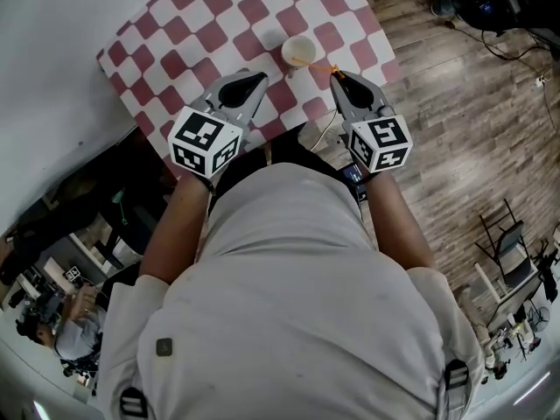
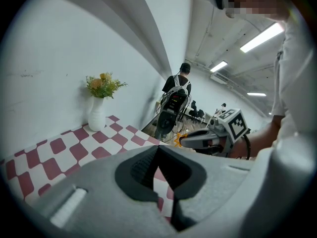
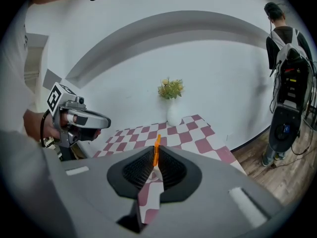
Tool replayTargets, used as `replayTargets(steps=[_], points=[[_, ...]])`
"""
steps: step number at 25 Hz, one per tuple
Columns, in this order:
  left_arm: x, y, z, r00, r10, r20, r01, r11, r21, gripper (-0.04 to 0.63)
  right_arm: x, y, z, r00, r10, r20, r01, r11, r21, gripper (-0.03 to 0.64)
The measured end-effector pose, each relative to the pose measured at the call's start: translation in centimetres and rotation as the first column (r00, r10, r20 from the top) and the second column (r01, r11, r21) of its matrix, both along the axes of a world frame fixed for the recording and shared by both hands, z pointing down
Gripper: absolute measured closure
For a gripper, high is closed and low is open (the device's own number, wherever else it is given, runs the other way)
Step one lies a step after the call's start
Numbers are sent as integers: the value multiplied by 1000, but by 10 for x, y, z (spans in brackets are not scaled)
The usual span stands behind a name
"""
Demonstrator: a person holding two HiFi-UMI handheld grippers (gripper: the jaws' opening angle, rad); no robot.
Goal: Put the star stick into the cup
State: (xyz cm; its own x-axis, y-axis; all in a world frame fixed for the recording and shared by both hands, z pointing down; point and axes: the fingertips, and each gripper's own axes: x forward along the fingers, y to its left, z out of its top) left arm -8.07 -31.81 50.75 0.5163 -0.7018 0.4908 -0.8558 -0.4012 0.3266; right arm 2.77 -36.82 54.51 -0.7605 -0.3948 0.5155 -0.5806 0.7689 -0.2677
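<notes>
Transport step, as I judge it: my right hand-held gripper [image 1: 338,77] is clamped on the orange star stick [image 3: 156,151], whose star end pokes out just beside the cup [image 1: 299,51], on its right and nearer me. The cup stands upright on the checked desk [image 1: 219,20], and the stick is not in it yet. My left hand-held gripper [image 1: 260,79], jaws together and empty, hovers near the cup's other side. Next I should bring the stick over the cup's mouth, angle it inside, then release.
</notes>
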Motion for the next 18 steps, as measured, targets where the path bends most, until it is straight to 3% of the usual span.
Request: replayTargets(steps=[6,14,18], points=[[0,2,1,1000,-3,-3,3,1000,-2,591,-2,2,6,1000,-1,-11,1,1000,-18,561],[-2,13,-3,1000,10,-4,-10,1000,7,591,12,-2,3,996,76,-55,-76,997,11,443],[-3,22,-9,999,33,-4,-33,999,21,591,20,-1,-7,992,115,-57,-113,993,40,419]])
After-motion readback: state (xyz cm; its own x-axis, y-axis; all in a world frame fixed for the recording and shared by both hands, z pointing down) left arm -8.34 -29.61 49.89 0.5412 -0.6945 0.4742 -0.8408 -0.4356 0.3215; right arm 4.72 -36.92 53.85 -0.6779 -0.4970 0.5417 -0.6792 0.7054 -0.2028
